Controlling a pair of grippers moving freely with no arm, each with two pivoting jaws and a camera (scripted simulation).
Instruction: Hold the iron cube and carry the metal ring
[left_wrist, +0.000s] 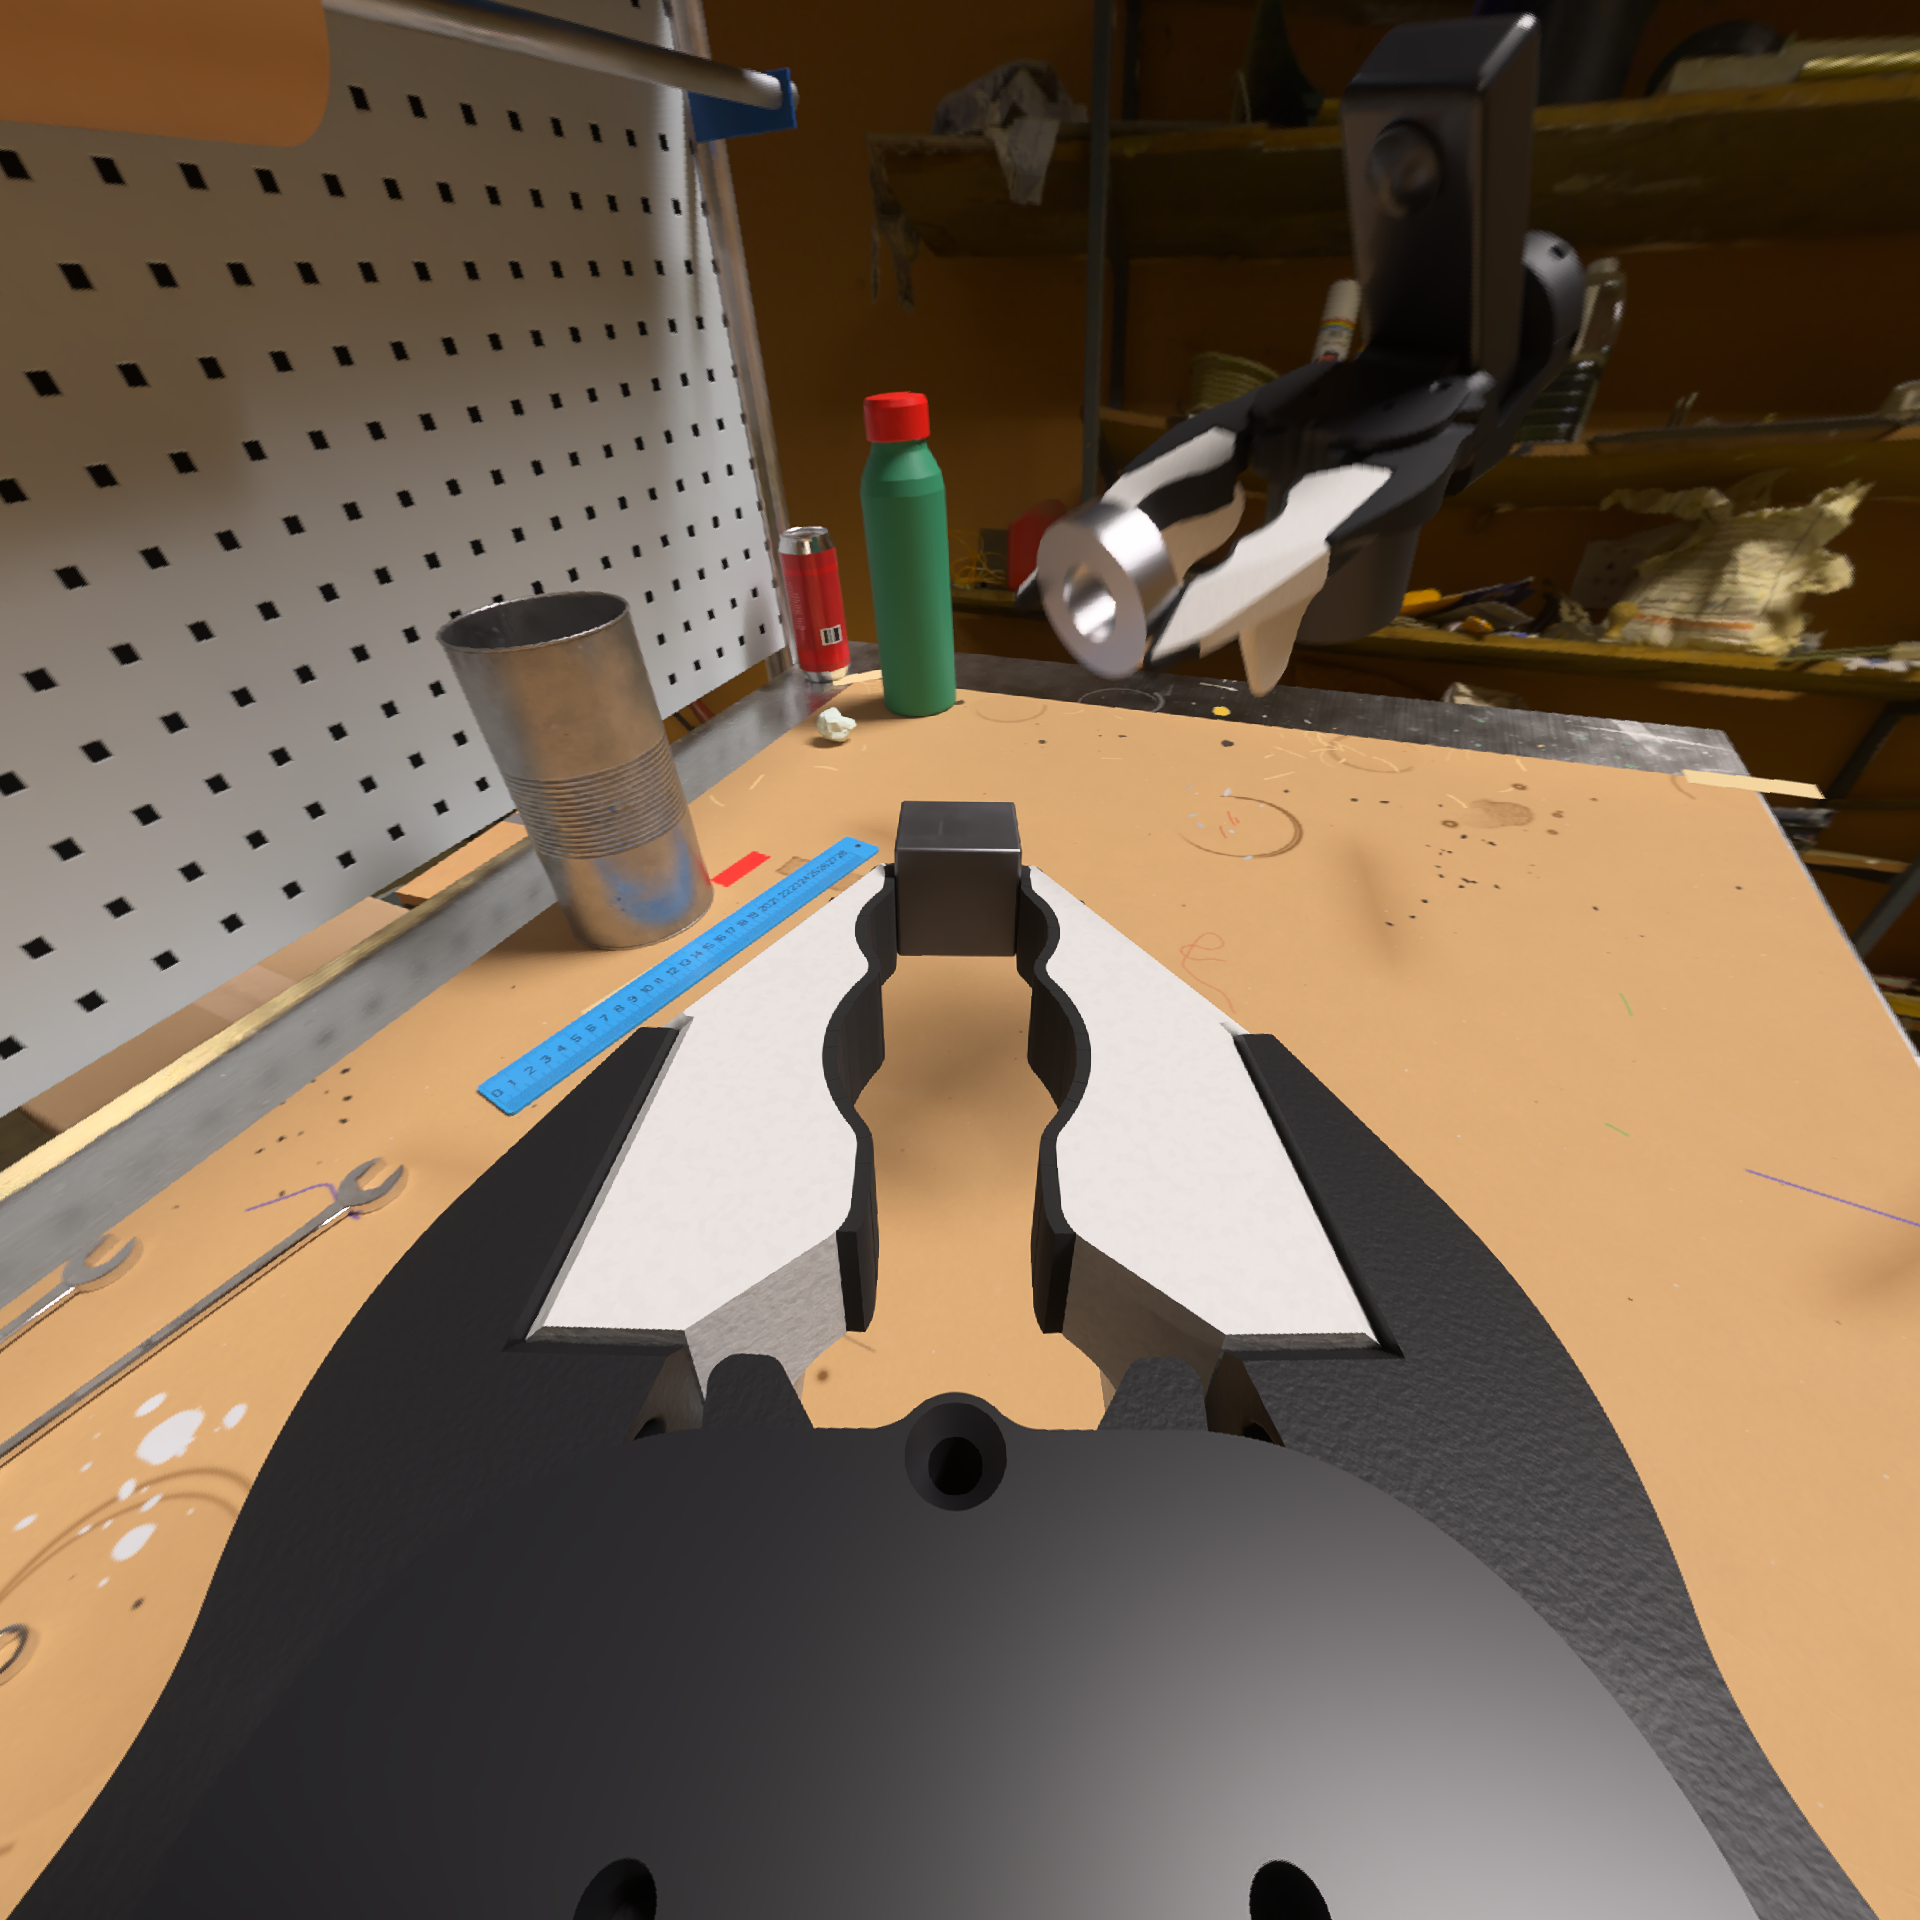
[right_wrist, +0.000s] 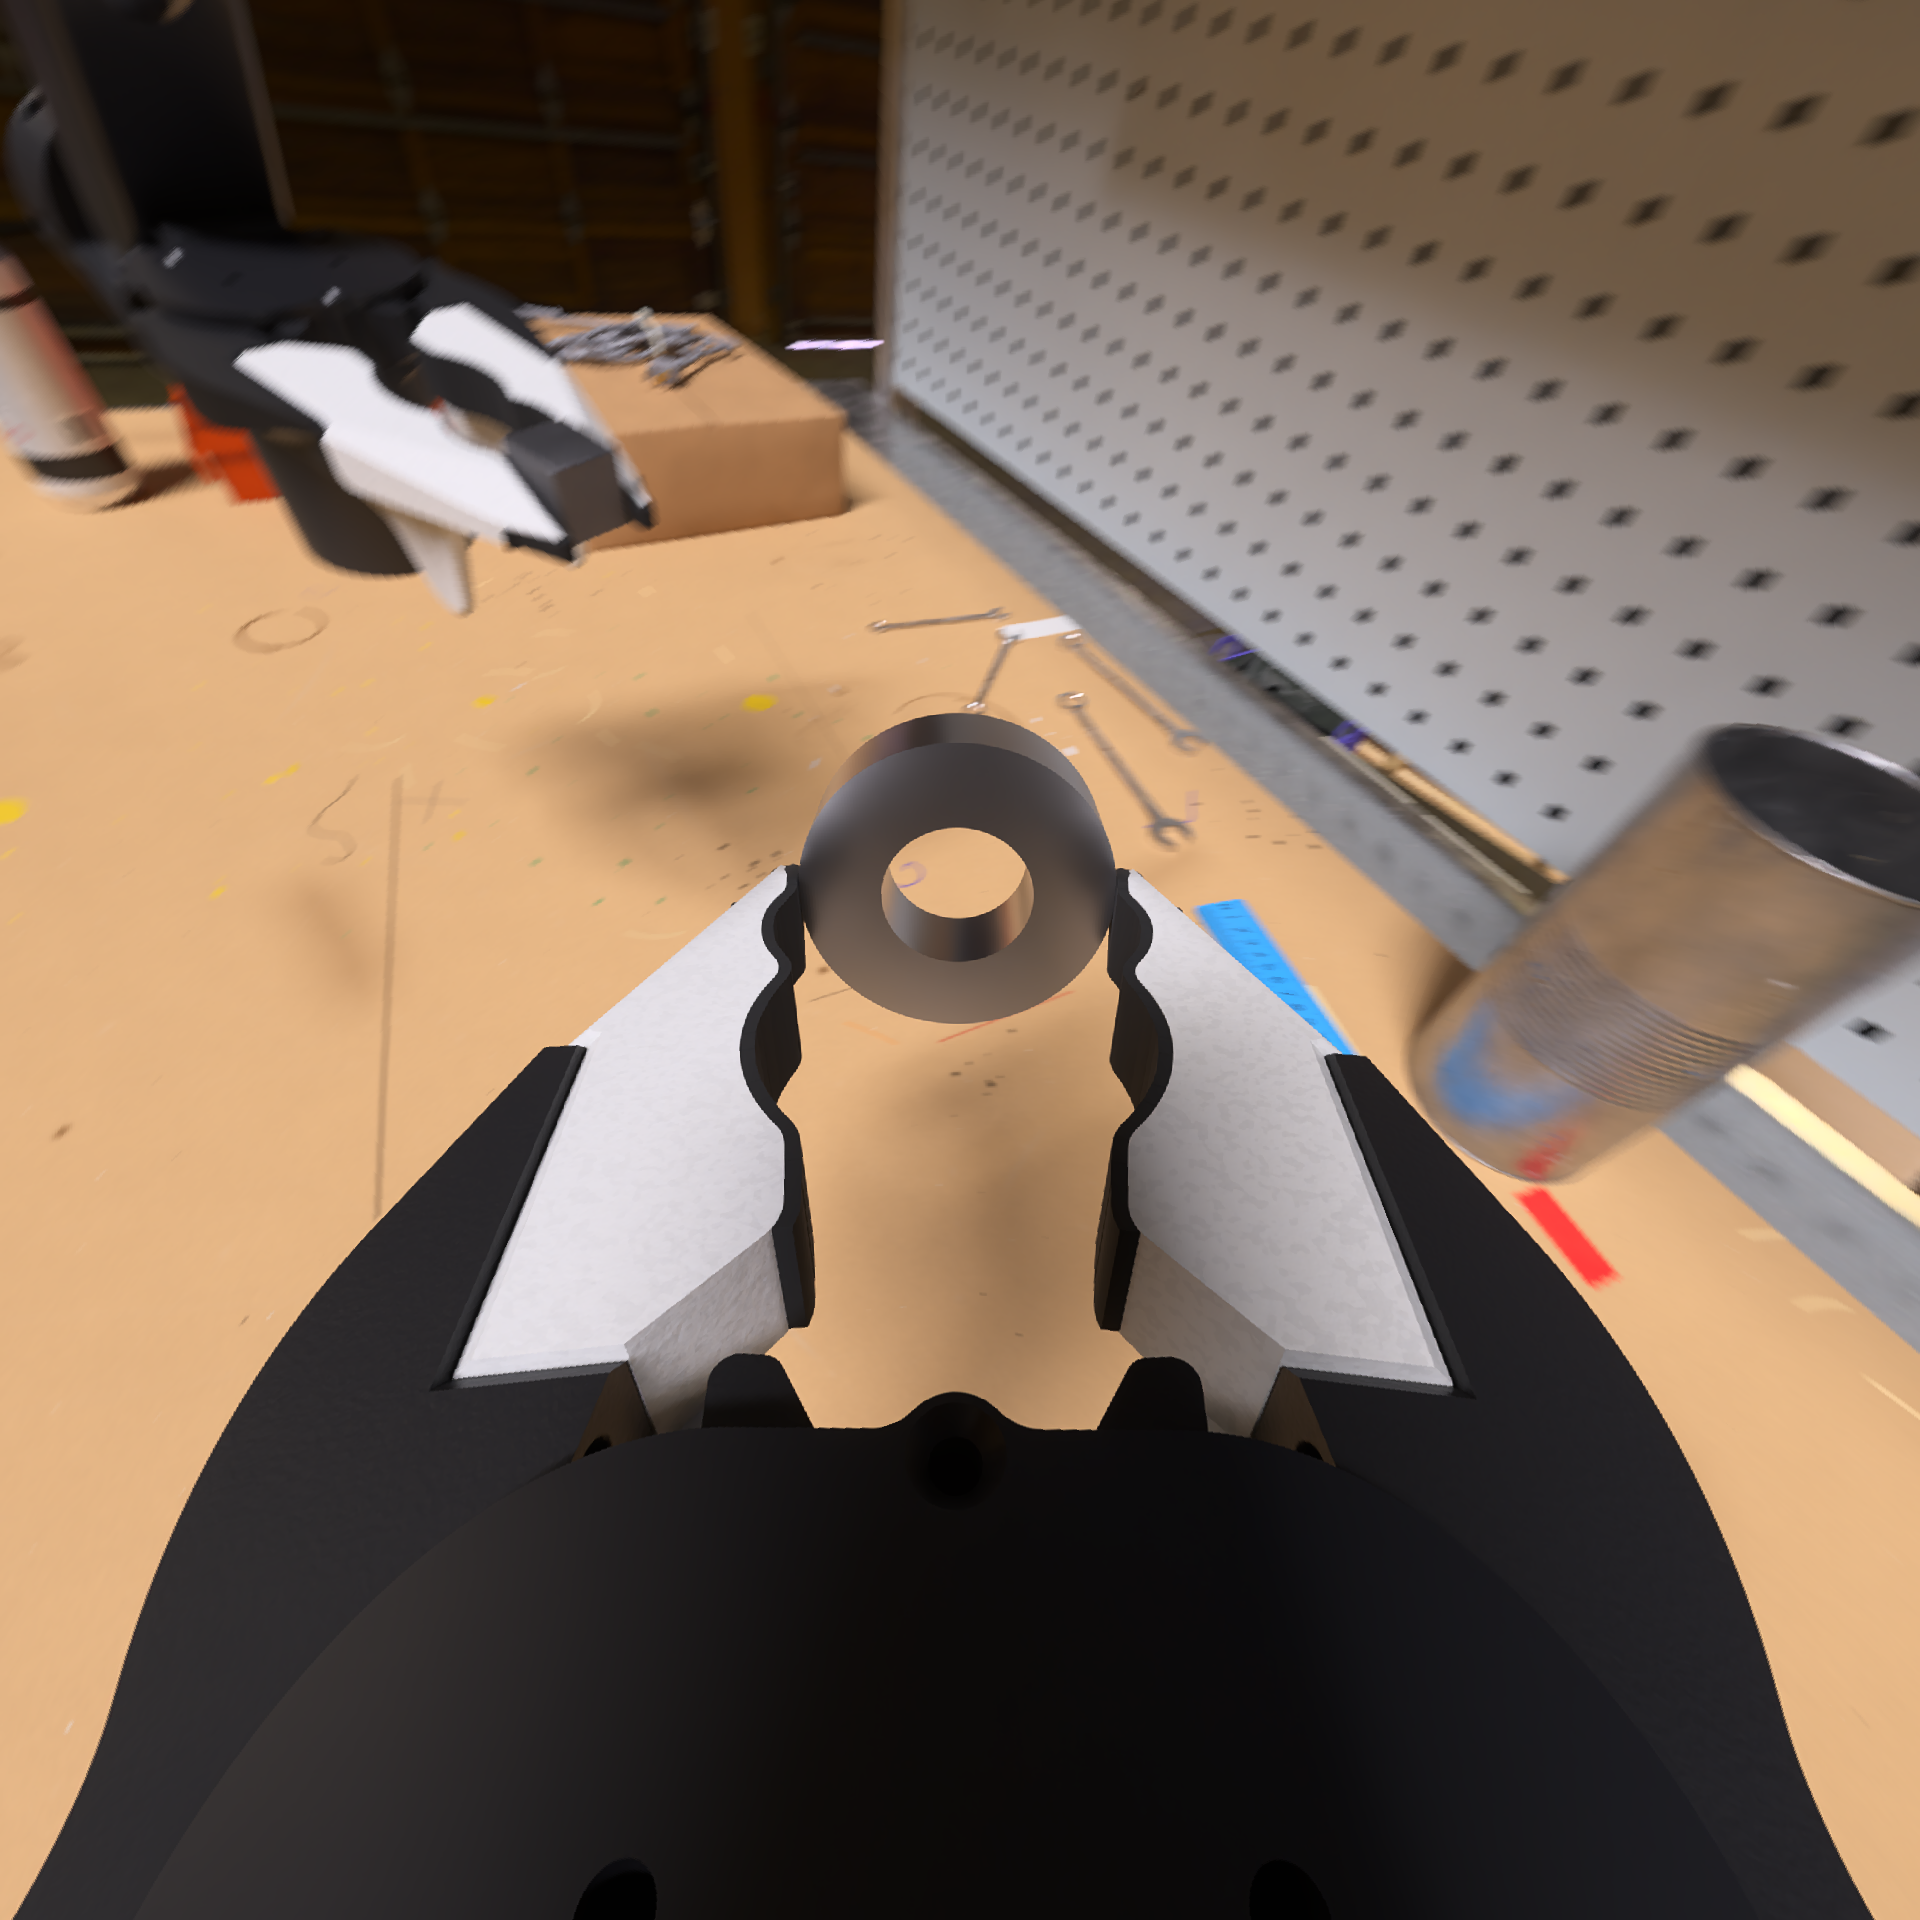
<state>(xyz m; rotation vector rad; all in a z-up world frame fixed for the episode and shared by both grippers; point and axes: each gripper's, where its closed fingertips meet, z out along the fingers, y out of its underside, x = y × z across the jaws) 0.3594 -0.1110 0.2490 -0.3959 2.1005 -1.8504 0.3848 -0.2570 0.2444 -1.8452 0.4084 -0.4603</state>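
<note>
In the left wrist view, the iron cube (left_wrist: 956, 878) is clenched at its flat side faces by the left tongs (left_wrist: 956, 904), above the tabletop (left_wrist: 1455, 1039); it is judged heavy, rigid and smooth.

In the right wrist view, the metal ring (right_wrist: 956, 868) is gripped across its curved rim by the right tongs (right_wrist: 956, 904), held aloft; it is judged slippery, so a centred hold is advised.

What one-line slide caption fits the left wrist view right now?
Left gripper clamps the iron cube above the workbench while the right gripper carries the metal ring aloft.
</note>
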